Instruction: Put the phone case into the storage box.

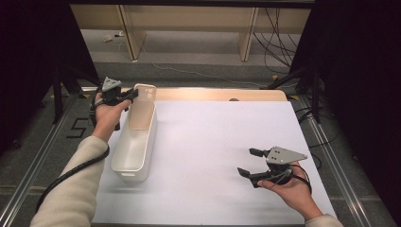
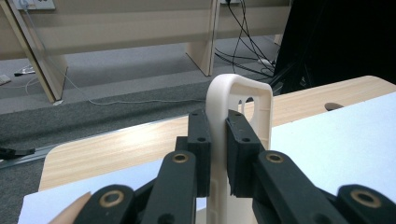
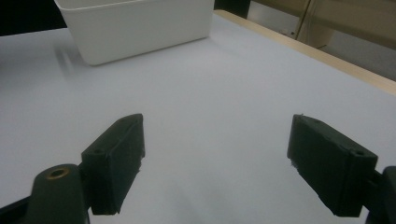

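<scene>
Bin: white plastic bin (image 1: 135, 151), long and narrow, lying lengthwise on the left part of the white sheet; in the right gripper view its outer wall (image 3: 135, 28) stands at the far side of the sheet.
Lid: cream-white flat lid (image 1: 143, 106) with a cut-out handle hole near its top, standing up at the far end of the bin, its lower edge down inside the bin and its top tilted away from the bin's near end; in the left gripper view it is seen edge-on (image 2: 236, 100), rising between the two black pads.
Left gripper: left gripper (image 1: 124, 97) at the far left corner of the bin, its pads pressed on the two faces of the lid near the lid's upper edge, so it is clamped on the lid; the same grip is close up in the left gripper view (image 2: 218, 140).
Right gripper: right gripper (image 1: 249, 163) low over the sheet, well to the right of the bin, pointing toward it; jaws spread wide with bare sheet between them, as in the right gripper view (image 3: 217, 163).
Sheet: white sheet (image 1: 213, 142) covering most of the table under the bin.
Table: wooden table (image 1: 213, 94) with a bare strip beyond the bin's far end.
</scene>
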### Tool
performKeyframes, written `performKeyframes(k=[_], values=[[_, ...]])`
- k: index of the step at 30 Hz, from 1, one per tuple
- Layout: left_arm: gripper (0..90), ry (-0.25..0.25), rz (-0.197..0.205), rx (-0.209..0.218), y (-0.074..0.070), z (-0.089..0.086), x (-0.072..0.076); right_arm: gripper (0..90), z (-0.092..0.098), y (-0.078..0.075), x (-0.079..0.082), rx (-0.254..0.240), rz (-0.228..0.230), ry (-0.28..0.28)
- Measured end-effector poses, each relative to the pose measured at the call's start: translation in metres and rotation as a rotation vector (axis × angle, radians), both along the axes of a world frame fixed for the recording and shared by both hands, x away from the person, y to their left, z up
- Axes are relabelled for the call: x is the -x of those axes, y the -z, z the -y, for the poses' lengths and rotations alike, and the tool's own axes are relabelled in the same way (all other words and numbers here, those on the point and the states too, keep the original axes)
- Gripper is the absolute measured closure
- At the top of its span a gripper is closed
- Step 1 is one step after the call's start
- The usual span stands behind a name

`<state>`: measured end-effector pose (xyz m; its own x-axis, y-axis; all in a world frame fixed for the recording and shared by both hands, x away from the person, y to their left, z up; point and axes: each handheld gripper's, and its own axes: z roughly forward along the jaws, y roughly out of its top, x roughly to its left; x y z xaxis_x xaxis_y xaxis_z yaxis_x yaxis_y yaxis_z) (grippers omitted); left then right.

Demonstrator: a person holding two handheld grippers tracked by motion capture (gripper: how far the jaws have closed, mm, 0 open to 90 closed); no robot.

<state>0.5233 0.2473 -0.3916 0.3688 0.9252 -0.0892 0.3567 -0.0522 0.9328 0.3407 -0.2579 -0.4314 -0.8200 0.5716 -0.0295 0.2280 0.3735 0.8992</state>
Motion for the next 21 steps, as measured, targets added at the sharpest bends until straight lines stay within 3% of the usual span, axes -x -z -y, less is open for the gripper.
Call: performKeyframes(k=[21], values=[[81.4,-0.007,-0.018,0.008,0.0053,-0.0017,-0.0014,20.2,-0.0007,0.0006,0.0001,0.005,-0.002,-0.004]])
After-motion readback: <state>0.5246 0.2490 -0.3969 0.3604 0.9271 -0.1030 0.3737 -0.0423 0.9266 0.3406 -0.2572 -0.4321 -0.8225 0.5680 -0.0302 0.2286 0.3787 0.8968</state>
